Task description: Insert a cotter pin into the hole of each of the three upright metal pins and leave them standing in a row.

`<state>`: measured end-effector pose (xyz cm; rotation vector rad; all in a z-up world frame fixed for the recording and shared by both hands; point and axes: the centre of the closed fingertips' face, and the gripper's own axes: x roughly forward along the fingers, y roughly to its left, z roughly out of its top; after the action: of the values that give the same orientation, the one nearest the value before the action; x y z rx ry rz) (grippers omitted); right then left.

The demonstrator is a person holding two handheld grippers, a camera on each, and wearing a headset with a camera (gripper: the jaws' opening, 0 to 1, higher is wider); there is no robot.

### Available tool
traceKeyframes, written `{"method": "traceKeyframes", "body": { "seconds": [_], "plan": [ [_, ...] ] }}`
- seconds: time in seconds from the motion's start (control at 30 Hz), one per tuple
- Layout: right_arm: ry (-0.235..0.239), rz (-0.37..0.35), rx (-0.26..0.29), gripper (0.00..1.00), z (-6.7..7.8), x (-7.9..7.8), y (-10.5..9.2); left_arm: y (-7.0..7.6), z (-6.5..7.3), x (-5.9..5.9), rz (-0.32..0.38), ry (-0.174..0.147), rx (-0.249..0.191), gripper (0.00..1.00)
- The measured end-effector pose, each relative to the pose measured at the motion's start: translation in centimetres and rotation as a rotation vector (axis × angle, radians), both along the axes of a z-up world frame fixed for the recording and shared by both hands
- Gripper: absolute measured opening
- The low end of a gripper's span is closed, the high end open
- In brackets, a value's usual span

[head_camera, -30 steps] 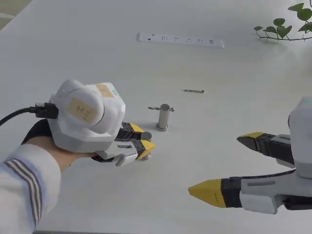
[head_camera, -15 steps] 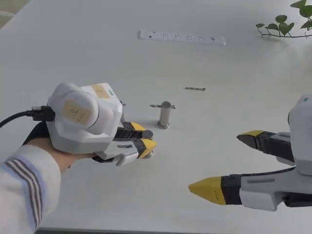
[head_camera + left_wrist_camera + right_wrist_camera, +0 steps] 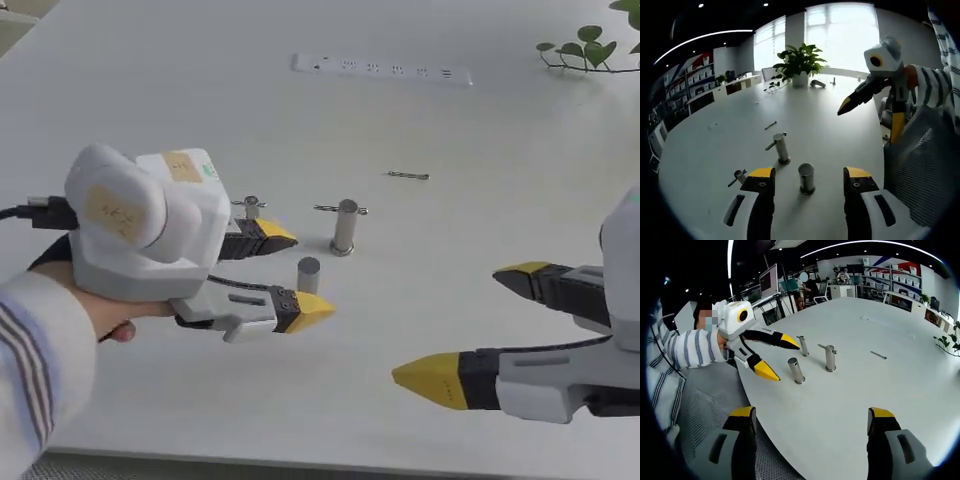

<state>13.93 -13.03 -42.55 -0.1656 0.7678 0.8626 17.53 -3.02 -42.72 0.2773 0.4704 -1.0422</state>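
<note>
Closest in, over the near right edge of the table [image 3: 420, 120]: right gripper [image 3: 465, 325], jaws spread wide, gripping nothing, just hovering above bare tabletop.

Near left side: left gripper [image 3: 292, 270], wrapped by a hand [image 3: 110, 315] with a striped sleeve [image 3: 30, 370] trailing off toward the near left corner. Jaws apart here too, not squeezing anything, but straddling a plain metal pin [image 3: 308, 274] that stands upright between the two yellow tips. Looks clear of both jaws going by the left gripper view.

Just past that, toward the middle of the table: second metal pin [image 3: 345, 228], upright, with a cotter pin [image 3: 328, 209] poking out sideways near the top.

Left of that one, tucked right behind the far jaw of the left gripper: third metal pin [image 3: 251, 210], also upright, also skewered crosswise near the top, lower part hidden by the jaw. Makes more of a loose triangle than a neat row right now.

Farther out, toward the far right: one loose cotter pin [image 3: 408, 176] lying flat, well apart from the pins.

Along the far edge: white power strip [image 3: 385, 70]. Far right corner: leafy plant [image 3: 590, 50].
</note>
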Motion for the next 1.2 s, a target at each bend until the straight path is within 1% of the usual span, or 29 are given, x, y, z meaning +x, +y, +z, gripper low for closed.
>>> {"method": "traceKeyframes", "body": {
  "seconds": [0.03, 0.07, 0.13, 0.2, 0.23, 0.27, 0.3, 0.33, 0.37, 0.43, 0.47, 0.5, 0.57, 0.63, 0.7, 0.77, 0.87, 0.9, 0.93, 0.97, 1.0, 1.03, 1.07, 1.13, 1.2],
  "plan": [
    [0.002, 0.000, 0.001, 0.91, -0.1, 0.0, 0.0, 0.3, 0.4, -0.2, -0.001, 0.004, -0.013, 0.59],
    [0.004, -0.004, 0.003, 0.91, -0.1, 0.0, 0.0, 0.5, 0.7, -0.3, 0.004, 0.012, -0.030, 0.62],
    [0.007, -0.012, 0.005, 0.91, -0.2, 0.0, -0.2, 1.3, 1.1, -0.3, 0.030, 0.013, -0.049, 0.69],
    [0.009, -0.018, 0.007, 0.91, -0.2, 0.1, -0.4, 2.1, 1.3, -0.4, 0.054, 0.021, -0.061, 0.71],
    [0.010, -0.020, 0.007, 0.91, -0.2, 0.1, -0.5, 2.4, 1.4, -0.4, 0.068, 0.025, -0.066, 0.71],
    [0.010, -0.021, 0.007, 0.91, -0.2, 0.1, -0.6, 3.0, 1.3, -0.4, 0.095, 0.034, -0.070, 0.71],
    [0.011, -0.023, 0.005, 0.91, -0.2, 0.1, -0.6, 3.3, 1.3, -0.6, 0.107, 0.044, -0.074, 0.73],
    [0.011, -0.024, 0.003, 0.91, -0.2, 0.2, -0.8, 3.8, 1.1, -0.8, 0.124, 0.063, -0.075, 0.75],
    [0.010, -0.026, 0.002, 0.91, -0.2, 0.2, -0.8, 4.1, 1.0, -0.9, 0.138, 0.070, -0.074, 0.78],
    [0.009, -0.031, 0.004, 0.91, -0.1, 0.3, -1.0, 4.6, 0.8, -1.3, 0.148, 0.071, -0.079, 0.88],
    [0.009, -0.033, 0.003, 0.91, -0.1, 0.4, -1.0, 4.8, 0.7, -1.6, 0.154, 0.078, -0.081, 0.92],
    [0.009, -0.032, 0.002, 0.91, -0.1, 0.4, -1.1, 4.9, 0.6, -1.9, 0.152, 0.091, -0.082, 0.98],
    [0.009, -0.030, -0.002, 0.91, -0.1, 0.5, -1.1, 5.1, 0.4, -2.4, 0.145, 0.108, -0.078, 0.99],
    [0.008, -0.028, -0.005, 0.91, -0.1, 0.6, -1.1, 5.3, 0.1, -3.0, 0.160, 0.150, -0.065, 0.99],
    [0.006, -0.028, -0.002, 0.91, 0.0, 0.7, -1.1, 5.3, 0.3, -3.5, 0.147, 0.124, -0.050, 0.99],
    [0.004, -0.029, -0.003, 0.91, 0.0, 0.9, -1.2, 5.2, 0.4, -3.9, 0.149, 0.134, -0.048, 0.99],
    [0.009, -0.027, -0.012, 0.89, -0.1, 1.2, -1.6, 5.3, 0.4, -4.1, 0.158, 0.125, -0.031, 0.99],
    [0.007, -0.027, -0.021, 0.88, 0.0, 1.4, -1.9, 5.5, 0.3, -4.0, 0.167, 0.115, -0.019, 0.99],
    [-0.003, -0.035, -0.030, 0.88, 0.0, 1.6, -2.1, 5.8, 0.3, -3.7, 0.180, 0.090, 0.002, 0.99],
    [-0.016, -0.041, -0.037, 0.88, 0.2, 2.0, -2.4, 6.4, 0.3, -3.4, 0.194, 0.053, 0.037, 0.99],
    [-0.018, -0.040, -0.038, 0.88, 0.4, 2.1, -2.6, 6.5, 0.2, -3.4, 0.204, 0.056, 0.040, 0.99],
    [-0.020, -0.041, -0.038, 0.88, 0.5, 2.3, -2.7, 6.5, 0.3, -3.5, 0.212, 0.069, 0.029, 0.99],
    [-0.028, -0.043, -0.043, 0.88, 0.7, 2.7, -2.9, 6.7, 0.4, -3.4, 0.234, 0.078, 0.006, 0.99],
    [-0.044, -0.032, -0.063, 0.87, 1.0, 3.4, -3.3, 7.0, 0.8, -3.3, 0.254, 0.071, -0.011, 0.99],
    [-0.060, -0.017, -0.078, 0.84, 1.4, 4.0, -3.5, 7.2, 1.0, -3.3, 0.262, 0.072, -0.019, 0.99]
  ]
}}
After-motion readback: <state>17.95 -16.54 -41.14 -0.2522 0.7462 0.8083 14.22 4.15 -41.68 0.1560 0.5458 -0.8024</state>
